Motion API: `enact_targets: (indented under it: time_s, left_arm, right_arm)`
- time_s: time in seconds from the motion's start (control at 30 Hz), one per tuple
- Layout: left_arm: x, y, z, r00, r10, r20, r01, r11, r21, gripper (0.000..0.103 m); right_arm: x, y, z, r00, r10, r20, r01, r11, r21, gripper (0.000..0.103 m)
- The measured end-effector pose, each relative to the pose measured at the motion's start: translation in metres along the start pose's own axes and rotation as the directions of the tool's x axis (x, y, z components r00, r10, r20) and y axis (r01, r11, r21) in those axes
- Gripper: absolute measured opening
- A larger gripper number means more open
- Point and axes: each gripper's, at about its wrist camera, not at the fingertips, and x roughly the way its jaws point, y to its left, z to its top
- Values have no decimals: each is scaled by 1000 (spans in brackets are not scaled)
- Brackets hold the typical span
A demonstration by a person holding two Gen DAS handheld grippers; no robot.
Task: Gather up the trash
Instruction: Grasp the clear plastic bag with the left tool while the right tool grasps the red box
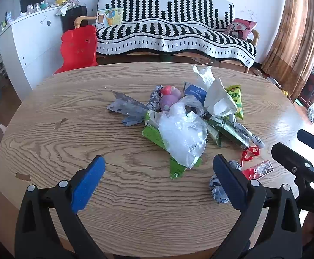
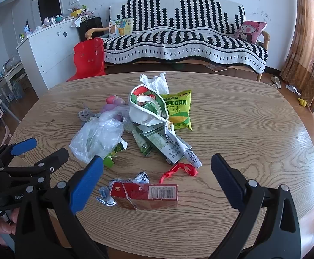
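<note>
Bright daylight from the right, glare on table (image 2: 286, 133), strong fisheye bending, dark corners

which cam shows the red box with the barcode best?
Right wrist: the red box lies whole, barcode up, between the open right gripper fingers. Left wrist shows only a red sliver, partly hidden by that gripper's blue finger.

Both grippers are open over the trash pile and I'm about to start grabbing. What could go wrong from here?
1. The clear plastic bag is draped over other scraps, so pinching it may drag the green wrapper along or scatter the pile.
2. The red carton lies near the table edge; a nudge from the right gripper could push it off.
3. The left gripper and the right one are close together and could collide.
</note>
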Motion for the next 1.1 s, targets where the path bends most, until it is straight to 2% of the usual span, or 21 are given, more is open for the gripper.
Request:
enact_targets:
  time_s: [0.23, 0.4, 0.53, 0.7, 0.77, 0.8, 0.87, 0.9, 0.93, 0.97, 1.03, 1.07, 1.1]
  left_arm:
    - [2, -2, 0, 1000, -2, -6, 2, 1000, 2, 98]
    - [13, -7, -1, 1000, 0, -30, 1, 1000, 29, 98]
    - [29, -11, 0, 998, 3, -62, 0, 999, 42, 98]
    - [61, -17, 20, 996, 0, -91, 1, 1000, 12, 98]
    - [74, -20, 24, 993, 21, -112, -20, 1000, 14, 97]
    - [82, -20, 25, 991, 27, -127, -27, 1000, 5, 95]
    - [91, -18, 27, 989, 7, -149, -10, 1000, -20, 76]
    - [96, -17, 29, 987, -14, -162, 9, 999, -32, 70]
    - [98, -16, 29, 985, -33, -170, 27, 999, -40, 53]
    - [99, -14, 29, 982, -60, -179, 52, 997, -53, 27]
    - [93, -9, 29, 980, -98, -175, 85, 993, -85, 15]
    - [85, -7, 30, 983, -105, -149, 93, 992, -82, 7]
    - [79, -7, 31, 986, -101, -129, 92, 993, -73, 6]
  right_arm:
    - [-2, 1, 8, 1000, -6, -8, 6, 1000, -3, 96]
    - [-5, -19, -2, 1000, -9, -14, 9, 1000, 22, 97]
    - [-7, -36, -12, 999, 5, -41, -3, 999, 45, 97]
    - [0, -45, -18, 997, 2, -78, 2, 999, 50, 96]
    - [2, -45, -18, 997, -7, -73, 9, 999, 34, 96]
    - [6, -44, -19, 997, 16, -82, -12, 999, 49, 96]
    - [13, -41, -21, 994, 37, -104, -32, 998, 49, 96]
    - [17, -39, -22, 993, 43, -114, -38, 998, 41, 96]
    - [20, -37, -23, 987, 55, -152, -49, 998, 44, 96]
    - [21, -35, -23, 986, 62, -157, -56, 998, 41, 96]
    - [25, -32, -23, 986, 87, -146, -82, 996, 38, 97]
    - [26, -29, -24, 985, 96, -141, -92, 995, 35, 96]
    - [27, -27, -24, 985, 99, -139, -96, 995, 26, 97]
